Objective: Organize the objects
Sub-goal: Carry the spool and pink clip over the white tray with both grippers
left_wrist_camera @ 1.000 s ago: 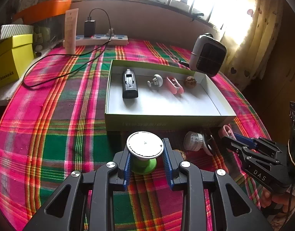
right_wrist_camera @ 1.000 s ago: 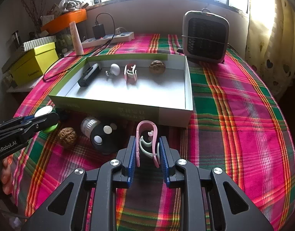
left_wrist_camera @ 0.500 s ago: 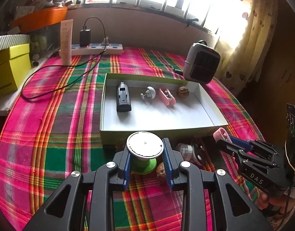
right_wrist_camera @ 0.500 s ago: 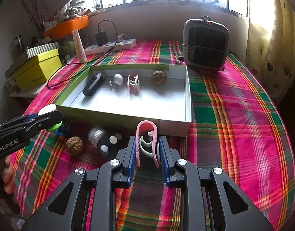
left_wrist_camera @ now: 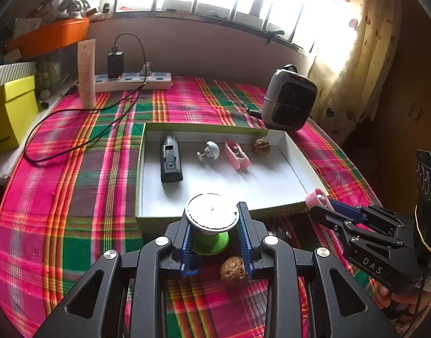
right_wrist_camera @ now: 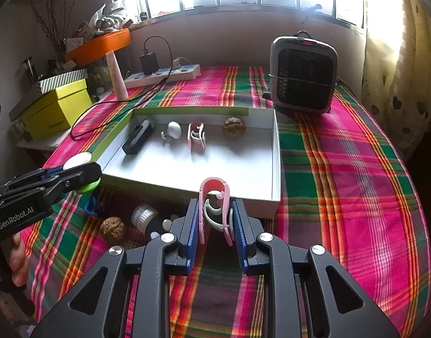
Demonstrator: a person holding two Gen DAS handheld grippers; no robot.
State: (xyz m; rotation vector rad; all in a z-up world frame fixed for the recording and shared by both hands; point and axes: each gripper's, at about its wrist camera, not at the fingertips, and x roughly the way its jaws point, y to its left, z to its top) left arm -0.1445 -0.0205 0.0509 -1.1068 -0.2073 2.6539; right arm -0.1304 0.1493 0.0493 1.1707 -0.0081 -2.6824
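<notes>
Plaid cloth covers the table (right_wrist_camera: 342, 169) under a bright window, and on it sits my white tray (right_wrist_camera: 276, 163). Along the tray's far wall four things already lie in a row: a black case (left_wrist_camera: 171, 160), a white knob (left_wrist_camera: 210, 152), a pink clip (left_wrist_camera: 236, 156) and a walnut (left_wrist_camera: 261, 146). I judge the job roughly half done. My left gripper (left_wrist_camera: 212, 232) pinches a green spool (left_wrist_camera: 211, 225) by its stem, white disc up, at the tray's near edge. My right gripper (right_wrist_camera: 215, 219) clamps a second clip (right_wrist_camera: 215, 205) upright between its pads, by the tray's near right corner. On the cloth before the near wall remain a second walnut (right_wrist_camera: 112, 228) and a small jar (right_wrist_camera: 145, 217).
</notes>
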